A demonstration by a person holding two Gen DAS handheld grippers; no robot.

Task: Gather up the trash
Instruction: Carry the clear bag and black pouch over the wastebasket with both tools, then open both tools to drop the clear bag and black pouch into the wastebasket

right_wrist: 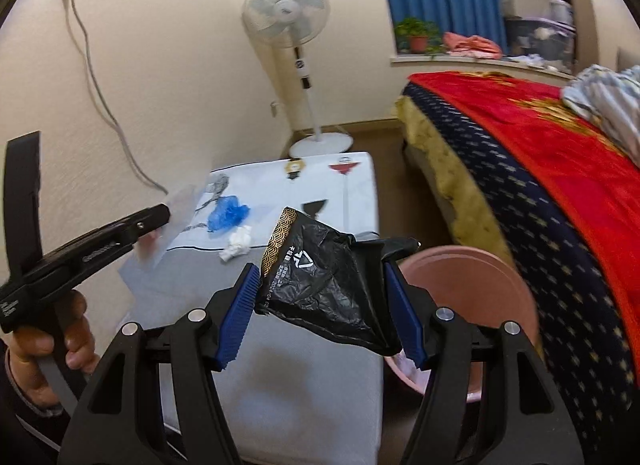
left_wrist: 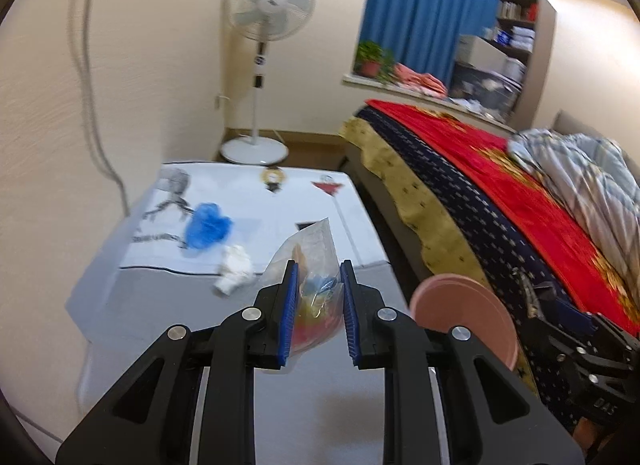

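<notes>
Trash: crumpled black wrapper [right_wrist: 320, 285], gold trim, w/ white print.

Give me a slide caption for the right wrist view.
Right gripper holds a black wrapper beside the pink bin; blue and white trash remain.

Counts of the things around the two pairs of jaws

Two wrappers held: one clear plastic bag [left_wrist: 316, 265] between the left jaws, one black wrapper [right_wrist: 328, 285] between the right jaws. Beyond the jaws: one blue crumpled piece [right_wrist: 227, 213], one white crumpled tissue [right_wrist: 238, 247], one standing fan [right_wrist: 287, 11]. Right of the jaws: one pink basin [right_wrist: 472, 285], one bed [right_wrist: 540, 193].
</notes>
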